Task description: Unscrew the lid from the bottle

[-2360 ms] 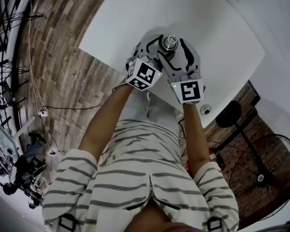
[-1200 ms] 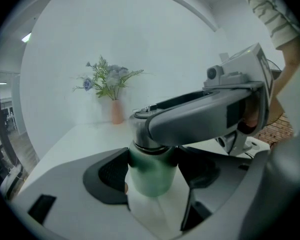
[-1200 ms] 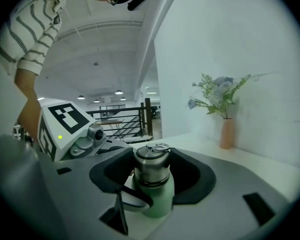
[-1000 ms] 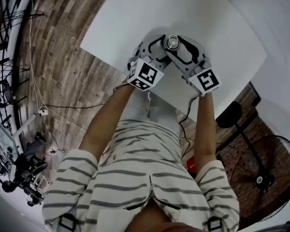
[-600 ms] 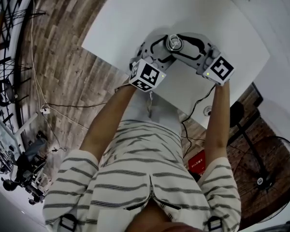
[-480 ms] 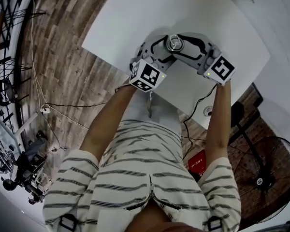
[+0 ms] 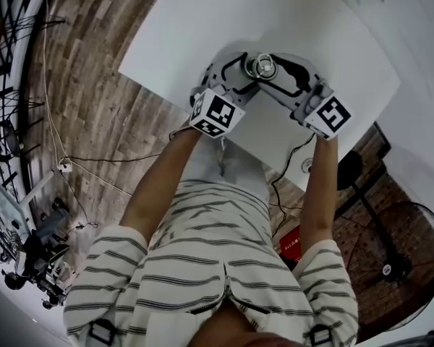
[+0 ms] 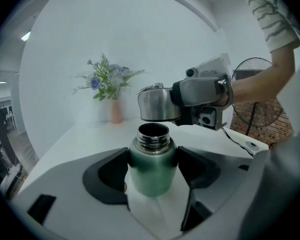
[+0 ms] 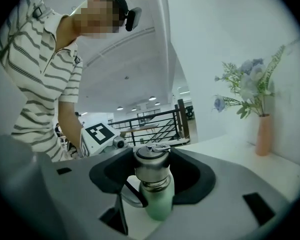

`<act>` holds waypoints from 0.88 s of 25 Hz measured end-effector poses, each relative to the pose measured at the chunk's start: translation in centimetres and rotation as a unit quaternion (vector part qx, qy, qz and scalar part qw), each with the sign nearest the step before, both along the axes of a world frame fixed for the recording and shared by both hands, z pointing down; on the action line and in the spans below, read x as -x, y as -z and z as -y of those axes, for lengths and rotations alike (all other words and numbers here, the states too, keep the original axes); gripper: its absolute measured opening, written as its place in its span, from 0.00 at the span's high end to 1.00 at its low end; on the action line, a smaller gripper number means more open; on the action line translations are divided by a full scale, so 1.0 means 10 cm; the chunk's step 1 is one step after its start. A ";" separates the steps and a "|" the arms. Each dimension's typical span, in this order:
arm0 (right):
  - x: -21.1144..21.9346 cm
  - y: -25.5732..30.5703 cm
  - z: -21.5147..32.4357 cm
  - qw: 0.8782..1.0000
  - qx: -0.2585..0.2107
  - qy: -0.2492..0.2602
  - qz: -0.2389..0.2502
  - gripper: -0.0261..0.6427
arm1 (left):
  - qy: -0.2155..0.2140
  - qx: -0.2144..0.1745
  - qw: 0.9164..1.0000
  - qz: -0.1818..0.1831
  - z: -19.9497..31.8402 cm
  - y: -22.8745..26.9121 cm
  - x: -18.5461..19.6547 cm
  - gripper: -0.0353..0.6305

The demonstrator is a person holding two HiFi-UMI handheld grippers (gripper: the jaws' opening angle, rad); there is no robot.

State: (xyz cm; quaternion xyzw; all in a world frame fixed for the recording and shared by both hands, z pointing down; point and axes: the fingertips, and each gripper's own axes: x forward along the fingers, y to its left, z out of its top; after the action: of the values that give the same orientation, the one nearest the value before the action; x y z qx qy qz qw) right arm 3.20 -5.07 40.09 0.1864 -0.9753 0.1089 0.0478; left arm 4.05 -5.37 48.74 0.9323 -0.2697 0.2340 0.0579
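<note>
Watching from beside them, I see the left tool (image 8: 153, 163) clenched on the green body of the bottle (image 8: 150, 180). Its two dark pads press on opposite sides just below the shoulder, which steadies the body upright so it cannot turn with the cap. The right tool (image 9: 153, 173) is clamped round the steel lid (image 8: 157, 104) from the other side, roughly level. In the left gripper view the lid hangs just above the mouth and apart from it, with the bare threads and dark opening showing, so I judge the unscrewing done and only the carrying away left. A carry loop (image 9: 131, 196) droops from the lid beside the bottle's neck and could catch there if the lid goes sideways too low. Bottle and tools sit over the white surface (image 7: 202, 20) close to its near edge, by the person's body; whether the base touches I cannot tell. Beyond them the surface runs broad, and the vase of flowers (image 8: 115, 111) stands well apart at the far side, leaving room to set the lid down.
</note>
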 end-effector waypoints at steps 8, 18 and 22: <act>-0.39 0.13 -0.03 0.985 0.005 -0.174 0.013 0.60 | 0.011 0.000 1.000 -0.025 -0.04 0.14 0.07 0.48; -0.56 0.39 -0.20 0.945 0.008 -0.325 -0.012 0.60 | 0.056 -0.037 0.996 -0.058 -0.14 0.74 0.28 0.65; -0.56 0.50 -0.33 0.932 0.003 -0.361 -0.025 0.60 | 0.100 -0.050 0.992 -0.058 -0.22 0.94 0.39 0.80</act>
State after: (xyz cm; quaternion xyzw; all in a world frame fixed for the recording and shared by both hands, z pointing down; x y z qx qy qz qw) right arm 8.82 -1.80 35.07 0.5287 -0.8401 0.1174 0.0299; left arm 0.14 -3.15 39.30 0.9145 -0.3687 0.1590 0.0499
